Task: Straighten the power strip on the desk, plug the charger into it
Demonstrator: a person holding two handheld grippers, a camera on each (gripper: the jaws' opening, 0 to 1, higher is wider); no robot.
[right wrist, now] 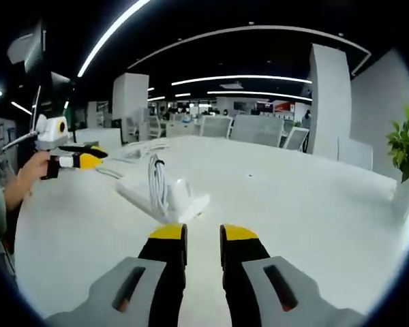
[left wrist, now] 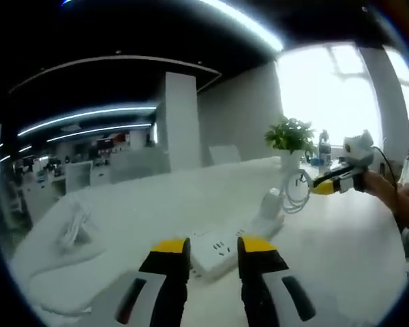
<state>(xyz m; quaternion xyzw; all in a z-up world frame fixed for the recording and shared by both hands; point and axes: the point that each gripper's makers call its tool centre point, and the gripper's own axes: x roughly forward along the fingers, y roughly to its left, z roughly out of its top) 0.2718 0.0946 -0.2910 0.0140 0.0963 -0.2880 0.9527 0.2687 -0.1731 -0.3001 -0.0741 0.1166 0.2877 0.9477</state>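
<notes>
A white power strip point(left wrist: 217, 253) lies on the white desk point(left wrist: 341, 252), its near end just beyond my left gripper point(left wrist: 213, 253), whose yellow-tipped jaws stand open with nothing in them. A white charger point(left wrist: 270, 204) with a coiled white cable point(left wrist: 297, 193) sits at the strip's far end. My right gripper point(left wrist: 327, 185) comes in from the right near that cable, held by a hand. In the right gripper view the power strip point(right wrist: 138, 191) and the charger point(right wrist: 184, 199) lie ahead of my right gripper point(right wrist: 203, 246), which is narrowly open and empty. The left gripper point(right wrist: 85, 157) hovers at the left.
A potted plant point(left wrist: 290, 136) in a white pot stands behind the charger, near the bright window. A bundle of white cables point(left wrist: 72, 229) lies on the desk at the left. Office chairs point(right wrist: 255, 129) line the desk's far edge.
</notes>
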